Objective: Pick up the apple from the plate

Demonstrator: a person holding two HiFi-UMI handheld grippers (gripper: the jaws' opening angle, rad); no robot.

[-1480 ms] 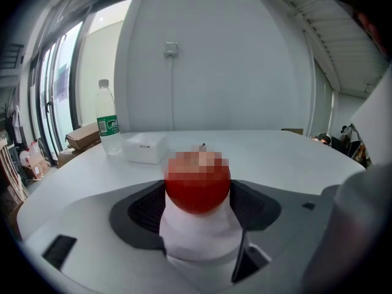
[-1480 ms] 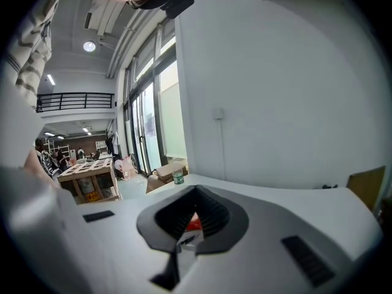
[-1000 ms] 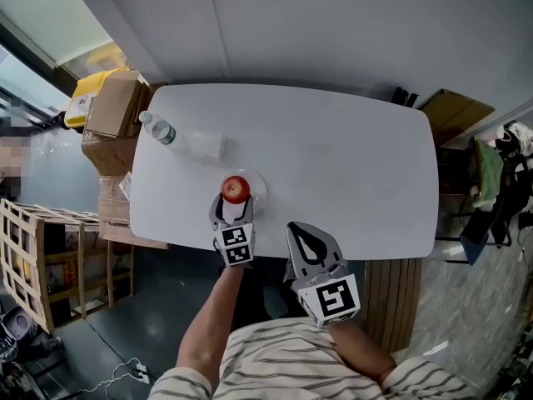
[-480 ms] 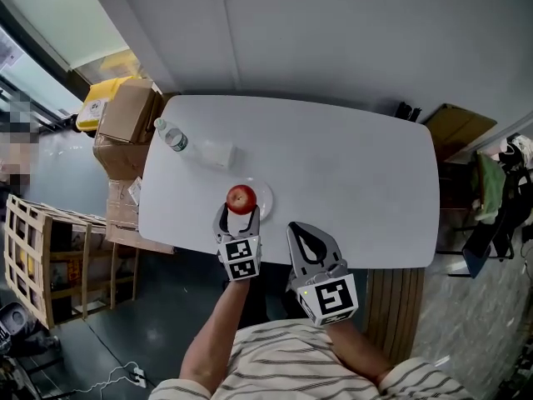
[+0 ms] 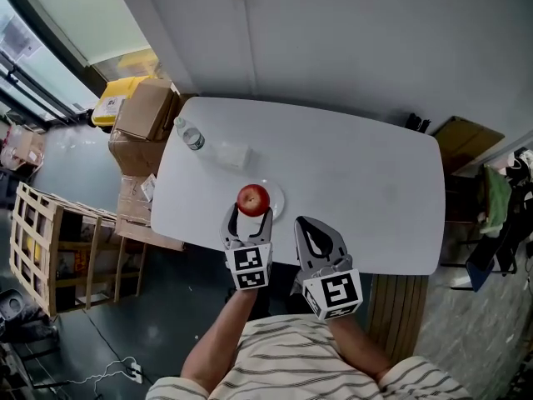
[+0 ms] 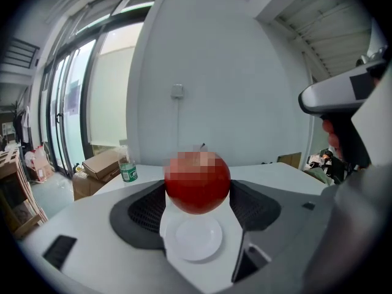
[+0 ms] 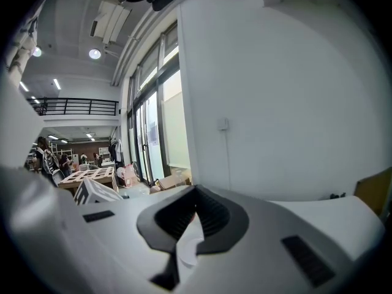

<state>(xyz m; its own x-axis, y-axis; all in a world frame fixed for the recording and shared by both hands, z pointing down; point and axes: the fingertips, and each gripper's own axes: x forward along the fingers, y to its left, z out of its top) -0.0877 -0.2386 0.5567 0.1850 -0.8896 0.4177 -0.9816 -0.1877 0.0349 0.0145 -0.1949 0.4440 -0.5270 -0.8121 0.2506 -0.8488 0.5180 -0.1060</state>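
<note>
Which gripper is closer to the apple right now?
Left. The left gripper is shut on the apple, holding it above the plate; the right gripper, jaws together, sits apart to its right, nearer the person.

The apple's (image 6: 197, 182) red skin is smooth and glossy. The plate (image 6: 193, 242) is glossy white. My left gripper (image 5: 247, 216) has matt grey plastic shells and black, finely ribbed pads (image 6: 147, 212). The table (image 5: 358, 190) is smooth, matt white; the boxes (image 5: 146, 111) are plain brown cardboard.
</note>
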